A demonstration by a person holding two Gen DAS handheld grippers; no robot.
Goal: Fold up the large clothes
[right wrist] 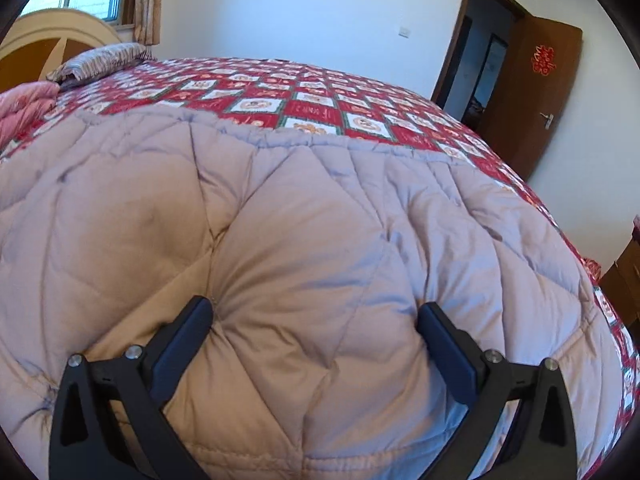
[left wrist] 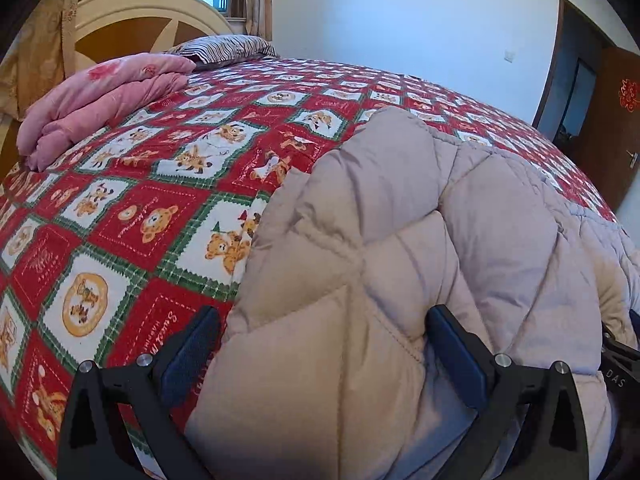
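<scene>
The quilted beige coat (right wrist: 304, 240) lies spread on the bed (left wrist: 132, 216), filling the lower right of the left view. It looks puffy, soft, light and slippery, so take a stitched edge. Left gripper (left wrist: 320, 344) and right gripper (right wrist: 316, 332) jaws both stand wide open, straddling padding

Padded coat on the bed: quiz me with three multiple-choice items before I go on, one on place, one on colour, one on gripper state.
1. Where is the pink folded blanket?
A. near the headboard
B. on the floor
C. by the door

2. What colour is the padded coat?
A. black
B. beige
C. green

3. How do the left gripper and right gripper stand?
A. both shut
B. only the left open
C. both open

Key: 1 A, it lies beside the striped pillow; 2 B, pale quilted fabric; 3 C, fingers spread wide with coat fabric between them.
</scene>
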